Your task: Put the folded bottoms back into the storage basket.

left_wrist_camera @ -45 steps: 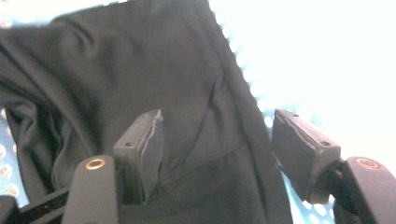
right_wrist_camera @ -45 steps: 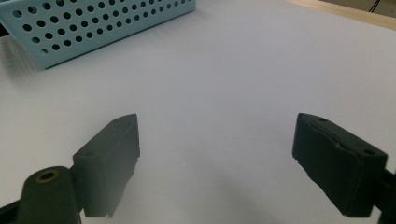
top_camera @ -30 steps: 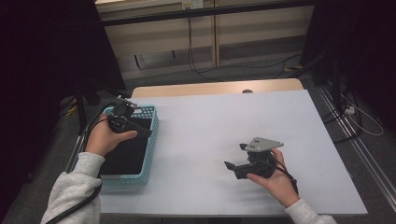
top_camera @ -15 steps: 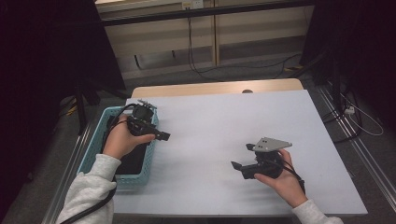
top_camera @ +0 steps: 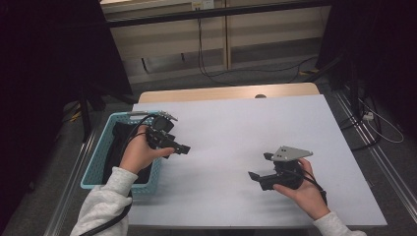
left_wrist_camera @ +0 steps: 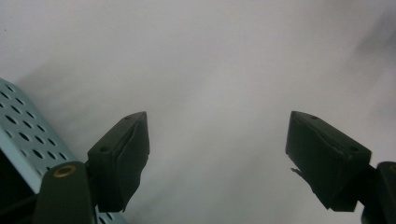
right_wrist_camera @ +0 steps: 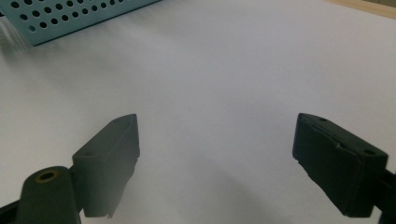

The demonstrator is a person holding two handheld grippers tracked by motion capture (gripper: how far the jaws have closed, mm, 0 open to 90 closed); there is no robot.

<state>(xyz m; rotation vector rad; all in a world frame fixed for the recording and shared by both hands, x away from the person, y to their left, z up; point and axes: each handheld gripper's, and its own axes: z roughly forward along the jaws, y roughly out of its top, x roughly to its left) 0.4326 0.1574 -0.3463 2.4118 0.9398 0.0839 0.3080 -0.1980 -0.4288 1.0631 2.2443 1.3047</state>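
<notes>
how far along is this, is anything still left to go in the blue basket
A flat black item already lies inside the perforated light-blue plastic basket at the table's left edge. In hand: nothing. The left gripper has just been opening, nothing between its jaws, and sits beside the basket's rim; the right gripper hangs open over the white tabletop. No loose items show on it, so little looks left.

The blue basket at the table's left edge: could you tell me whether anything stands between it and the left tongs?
Nothing visible does. The left tongs, open and empty, hover over the white table just beside the blue basket rim.
</notes>
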